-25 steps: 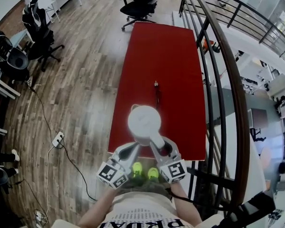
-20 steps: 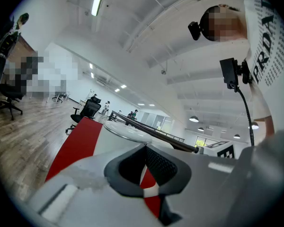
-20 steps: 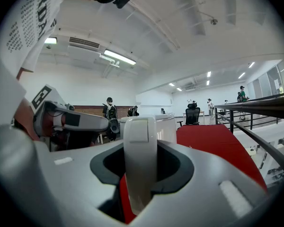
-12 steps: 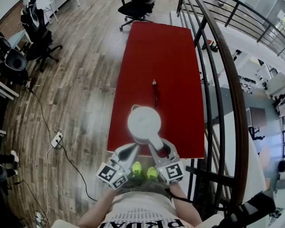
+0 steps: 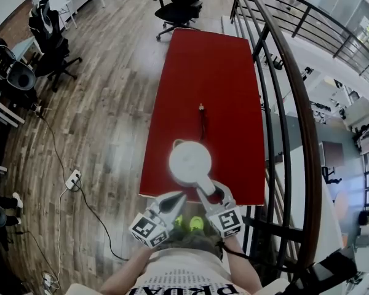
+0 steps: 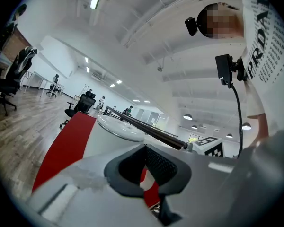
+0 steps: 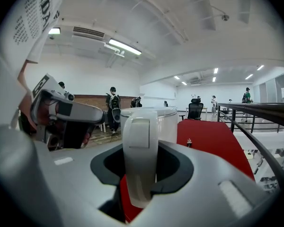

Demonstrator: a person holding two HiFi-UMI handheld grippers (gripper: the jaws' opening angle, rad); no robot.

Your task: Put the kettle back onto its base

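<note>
Kettle, white with a round flat lid, is located above the near end of the red table, close to the table's near edge, with its handle directed toward the person. The handle is clamped between the jaws of the right gripper; in the right gripper view it is seen standing upright in the dark padded recess, with a pad pressed against each of its sides. The left gripper is held just to the left of the handle and apart from the kettle body. Its jaws are parted by a narrow gap in which nothing is gripped, and only the red tabletop is seen through that gap in the left gripper view. In the same view, the kettle lid is seen beyond the jaws and slightly to their left. A dark power cord is laid along the middle of the table and is run toward the kettle. The kettle's underside is covered by its own body in the head view, so it cannot be determined whether the kettle is seated on a base. A black railing is run along the right side of the table, and a wooden floor is seen on the left.
</note>
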